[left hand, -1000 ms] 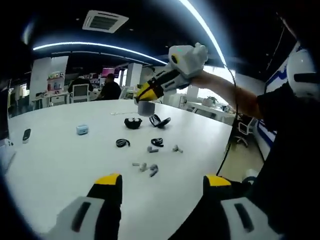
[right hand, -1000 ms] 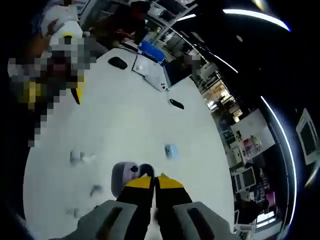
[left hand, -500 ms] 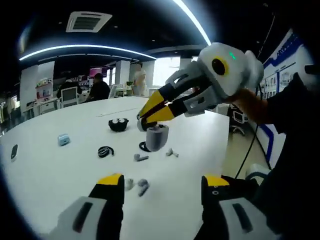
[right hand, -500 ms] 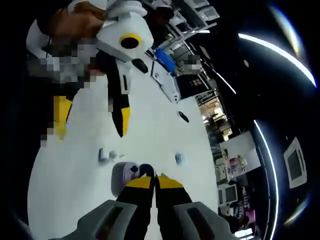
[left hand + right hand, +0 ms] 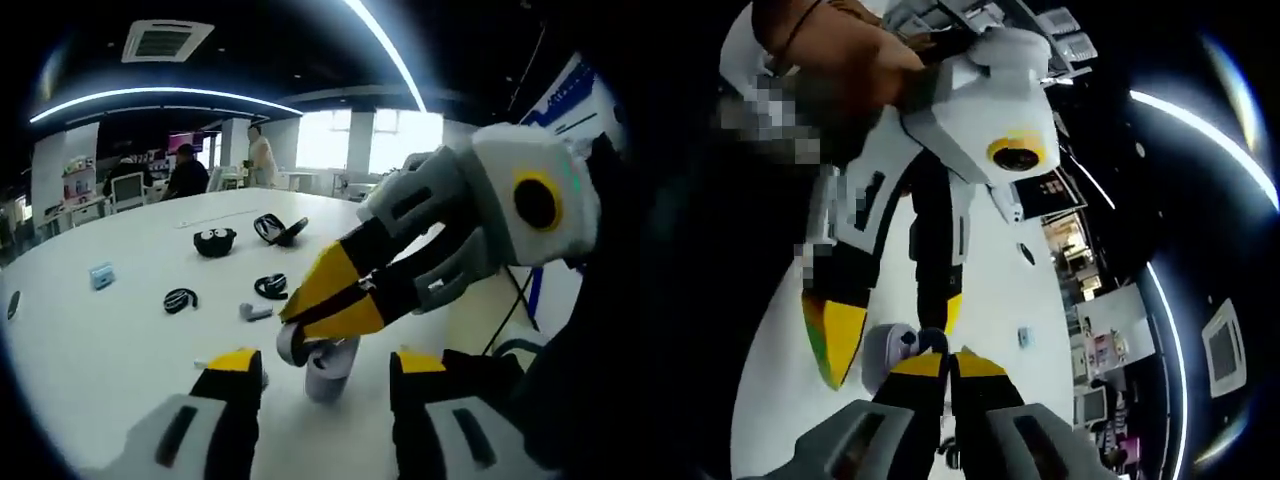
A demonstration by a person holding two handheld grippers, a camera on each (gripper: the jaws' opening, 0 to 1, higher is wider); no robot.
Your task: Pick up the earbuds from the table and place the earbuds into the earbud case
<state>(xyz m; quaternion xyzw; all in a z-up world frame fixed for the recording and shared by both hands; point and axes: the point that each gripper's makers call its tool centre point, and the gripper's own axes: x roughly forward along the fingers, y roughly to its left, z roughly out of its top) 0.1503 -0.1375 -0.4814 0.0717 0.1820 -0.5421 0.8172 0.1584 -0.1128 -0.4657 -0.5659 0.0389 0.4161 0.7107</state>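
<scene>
1. Left gripper view: at lower centre, the grey earbud case (image 5: 325, 365) is pinched by the right gripper (image 5: 300, 325), jaws closed.
2. The left gripper (image 5: 325, 385) is held wide open, empty, apparently awaiting handover.
3. Earbuds (image 5: 255, 312) lie on the table (image 5: 100, 340), centre left.

Our right gripper (image 5: 300, 335) reaches in from the right with its yellow-tipped jaws pressed together on the open earbud case (image 5: 325, 362). Our left gripper (image 5: 325, 372) sits just below it, jaws spread wide apart.
</scene>
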